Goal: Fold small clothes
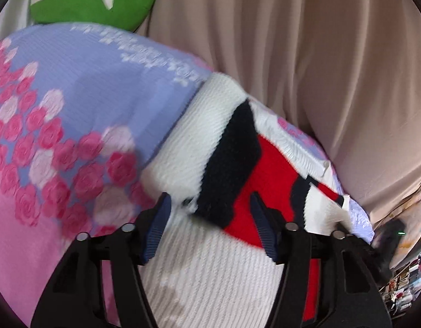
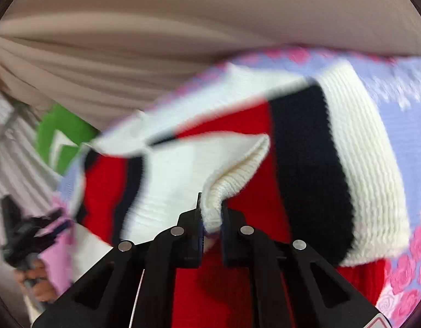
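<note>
The right gripper (image 2: 211,213) is clenched on a white ribbed cuff edge of the red, white and navy knitted sweater (image 2: 300,158), the fold of knit pinched between its black fingers and lifted off the rest of the garment. The left gripper (image 1: 210,207) stands released, blue pads apart, with the sweater's white knit and navy band lying between and just ahead of them, unpinched. The sweater lies on a lilac and pink rose-patterned bedspread (image 1: 81,95). Beyond it are a green cushion (image 1: 87,2) and beige curtains (image 1: 306,41).
</note>
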